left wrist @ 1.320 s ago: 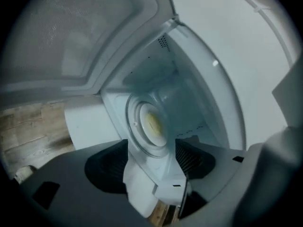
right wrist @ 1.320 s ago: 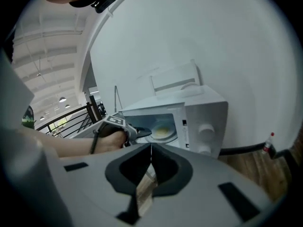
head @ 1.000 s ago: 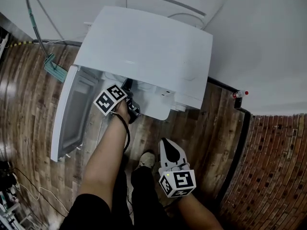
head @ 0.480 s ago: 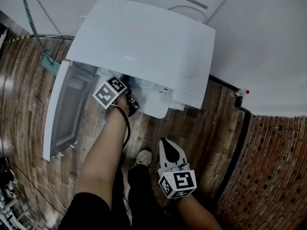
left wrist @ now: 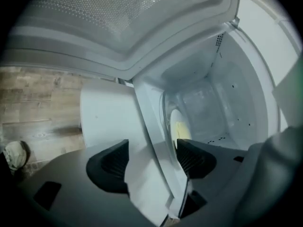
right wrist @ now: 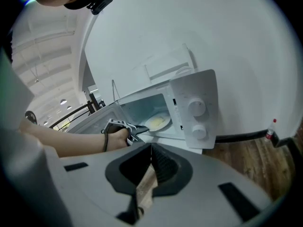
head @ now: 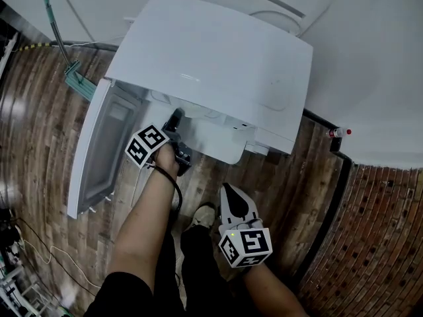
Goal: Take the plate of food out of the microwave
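We take the white microwave (head: pixel 211 65) as our landmark; it stands on the wooden floor (head: pixel 39 111), its back near the pale wall (head: pixel 370 58). Its door (head: pixel 99 147) is swung fully open to the left of the cavity, so the mouth is unobstructed across its width.

The left tongs (head: pixel 175 121) are at the mouth of the microwave, just over the front lower edge. In the left gripper view these tongs (left wrist: pixel 151 162) stand wide, and the jaws have just been closing somewhat. The white edge of the opening runs between them, but the pads press on nothing.

The plate (left wrist: pixel 177 126) is inside the microwave, just past the front edge, with yellow food (left wrist: pixel 181 130) on it. The cavity walls leave open room above it and to its sides.

The right tongs (head: pixel 231 193) hang well back from the microwave's front, above the floor and beside a shoe (head: pixel 201 216). In the right gripper view these tongs (right wrist: pixel 151 167) are narrowed to a slit and hold nothing. That view shows the plate (right wrist: pixel 157 122) left of the control panel (right wrist: pixel 196 112), which carries 2 knobs.
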`<act>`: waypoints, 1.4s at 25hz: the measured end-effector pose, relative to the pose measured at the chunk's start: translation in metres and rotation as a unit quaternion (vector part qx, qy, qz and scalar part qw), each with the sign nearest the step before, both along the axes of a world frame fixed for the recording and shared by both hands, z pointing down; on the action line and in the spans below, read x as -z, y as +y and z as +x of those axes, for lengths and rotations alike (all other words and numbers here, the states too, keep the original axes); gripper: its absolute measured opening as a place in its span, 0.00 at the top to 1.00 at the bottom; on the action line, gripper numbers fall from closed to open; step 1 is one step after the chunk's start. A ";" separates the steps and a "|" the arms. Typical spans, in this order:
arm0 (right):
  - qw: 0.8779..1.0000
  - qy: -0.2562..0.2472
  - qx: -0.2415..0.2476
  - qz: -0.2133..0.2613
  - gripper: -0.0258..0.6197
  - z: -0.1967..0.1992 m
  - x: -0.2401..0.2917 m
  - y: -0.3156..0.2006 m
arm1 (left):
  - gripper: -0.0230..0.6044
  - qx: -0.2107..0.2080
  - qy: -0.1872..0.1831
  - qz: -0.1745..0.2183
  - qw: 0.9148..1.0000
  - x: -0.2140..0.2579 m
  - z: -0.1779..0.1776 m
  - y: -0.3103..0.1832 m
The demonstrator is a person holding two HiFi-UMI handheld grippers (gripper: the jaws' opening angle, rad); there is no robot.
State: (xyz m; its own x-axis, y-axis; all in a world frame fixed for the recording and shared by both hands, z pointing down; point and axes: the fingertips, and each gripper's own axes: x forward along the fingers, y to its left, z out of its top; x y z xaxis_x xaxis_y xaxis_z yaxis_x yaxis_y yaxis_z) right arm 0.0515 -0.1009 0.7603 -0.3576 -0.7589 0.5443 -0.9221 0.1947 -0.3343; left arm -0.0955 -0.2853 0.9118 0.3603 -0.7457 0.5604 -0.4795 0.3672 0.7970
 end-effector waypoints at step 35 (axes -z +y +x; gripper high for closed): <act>1.000 0.005 0.000 -0.010 0.94 -0.031 -0.006 -0.011 | 0.95 0.064 0.303 0.177 0.934 0.064 -0.013 0.055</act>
